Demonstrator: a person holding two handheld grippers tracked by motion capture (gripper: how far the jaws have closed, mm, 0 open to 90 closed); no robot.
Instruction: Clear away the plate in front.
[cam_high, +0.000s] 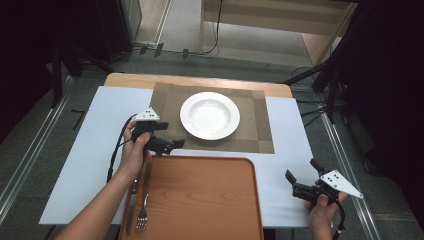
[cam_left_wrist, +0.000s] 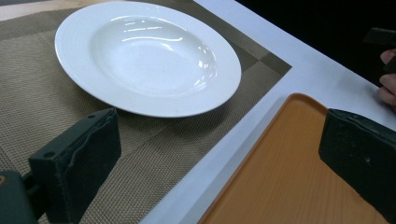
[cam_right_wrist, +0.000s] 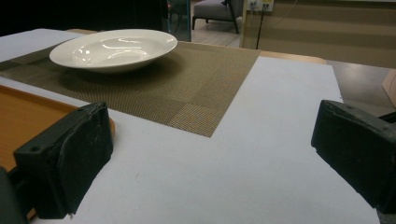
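Right now the left claw (cam_high: 167, 136) hovers with its jaws spread wide and empty above the near left corner of the woven brown placemat (cam_high: 260, 131), just beside the round white ceramic soup plate (cam_high: 209, 115) that sits in the middle of that mat on the white-topped table (cam_high: 90, 150). The plate lies ahead of the claw and slightly to its right, close but not touching. It looks stiff, glazed, slippery and breakable, so I'd pinch its broad flat rim (cam_left_wrist: 140, 105) on the near edge, firmly but gently. The right claw (cam_high: 302, 182) rests gaping and empty, near the table's front right corner, well apart from the plate, beside the wooden orange-brown tray (cam_high: 200, 200)
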